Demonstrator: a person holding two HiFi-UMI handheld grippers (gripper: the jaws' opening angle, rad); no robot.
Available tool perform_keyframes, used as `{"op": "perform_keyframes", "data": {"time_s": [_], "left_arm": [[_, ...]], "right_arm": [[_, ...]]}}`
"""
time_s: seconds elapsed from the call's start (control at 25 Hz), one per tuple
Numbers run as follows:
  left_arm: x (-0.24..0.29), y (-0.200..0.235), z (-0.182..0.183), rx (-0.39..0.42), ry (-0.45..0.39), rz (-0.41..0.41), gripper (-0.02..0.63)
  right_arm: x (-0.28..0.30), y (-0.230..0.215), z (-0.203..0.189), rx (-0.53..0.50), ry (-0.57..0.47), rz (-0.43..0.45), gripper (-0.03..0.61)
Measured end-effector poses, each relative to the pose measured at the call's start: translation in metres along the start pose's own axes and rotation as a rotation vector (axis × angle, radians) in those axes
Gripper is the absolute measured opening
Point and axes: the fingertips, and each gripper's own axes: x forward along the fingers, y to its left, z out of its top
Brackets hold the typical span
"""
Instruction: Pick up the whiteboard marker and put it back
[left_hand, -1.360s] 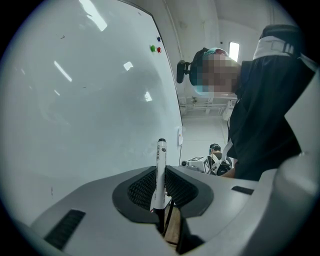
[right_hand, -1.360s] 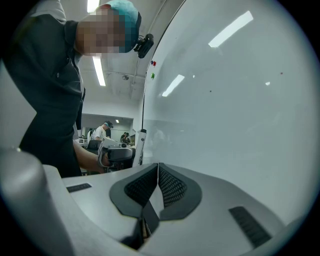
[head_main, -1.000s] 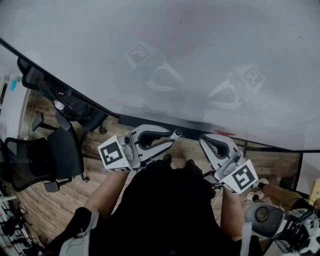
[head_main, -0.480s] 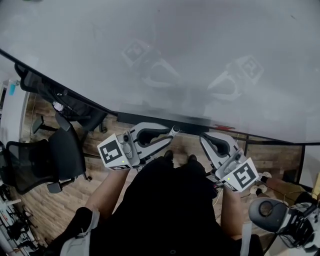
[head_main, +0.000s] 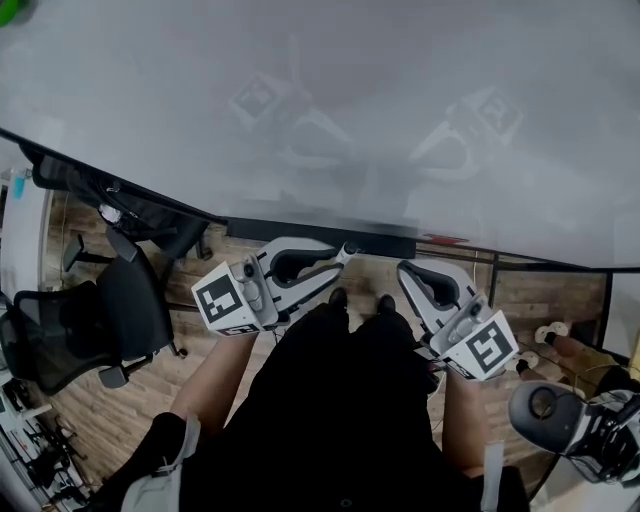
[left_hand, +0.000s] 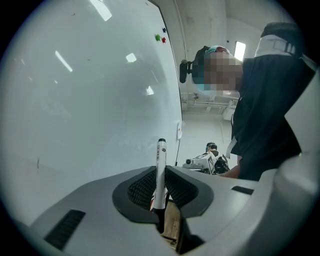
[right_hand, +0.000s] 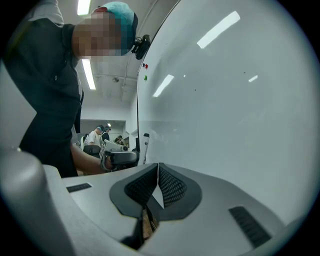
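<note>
Standing post in front of a large whiteboard (head_main: 350, 100), seen steeply from above. Both grippers are held low in front of the body, pointing toward the board's lower edge, and their faint reflections show on its surface.

Left gripper (head_main: 338, 265): jaws narrow and clamped on the whiteboard marker (head_main: 348, 250). In the left gripper view the marker (left_hand: 160, 170) stands upright between the two ribbed pads, white barrel with dark print, and its dark end pokes above the jaw tips. The lower end runs down into the gap behind the pads. The marker is off any ledge, carried in the air just short of the board (left_hand: 90, 100).

Right gripper (head_main: 403, 268): jaws pressed together, pads meeting along a thin seam, nothing between them. The right gripper view confirms this (right_hand: 158, 185). That view also catches the left gripper across the way with the marker (right_hand: 146, 145) sticking up from it, close beside the board (right_hand: 225, 100).

The two grippers sit near each other, side by side, not touching.

Surroundings: a green magnet (left_hand: 158, 37) and a red magnet (left_hand: 163, 40) sit high on the board. A black office chair (head_main: 120, 300) stands on the wood floor (head_main: 140, 400) to the person's left. Other people and equipment show far off in the room behind, too small to detail.
</note>
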Motion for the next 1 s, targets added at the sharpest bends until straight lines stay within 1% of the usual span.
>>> {"op": "perform_keyframes", "data": {"time_s": [0.12, 0.2, 0.36, 0.64, 0.84, 1.0], "left_arm": [[0.0, 0.002, -0.001, -0.001, 0.011, 0.006, 0.072], [0.0, 0.004, -0.003, 0.013, 0.031, 0.01, 0.072], [0.002, 0.009, -0.009, 0.077, 0.091, 0.016, 0.072], [0.004, 0.017, -0.027, 0.208, 0.238, 0.007, 0.072], [0.003, 0.024, -0.049, 0.335, 0.375, -0.006, 0.071], [0.0, 0.029, -0.064, 0.386, 0.469, 0.001, 0.072]], "right_arm": [[-0.001, -0.001, 0.001, 0.007, 0.003, -0.007, 0.02], [-0.003, -0.002, 0.001, 0.011, 0.004, -0.015, 0.02], [-0.005, -0.005, 0.0, 0.013, 0.007, -0.028, 0.02], [-0.012, -0.006, -0.005, 0.017, 0.019, -0.055, 0.02], [-0.017, -0.005, -0.011, 0.025, 0.031, -0.069, 0.02], [-0.019, -0.003, -0.015, 0.029, 0.05, -0.08, 0.02]]}}
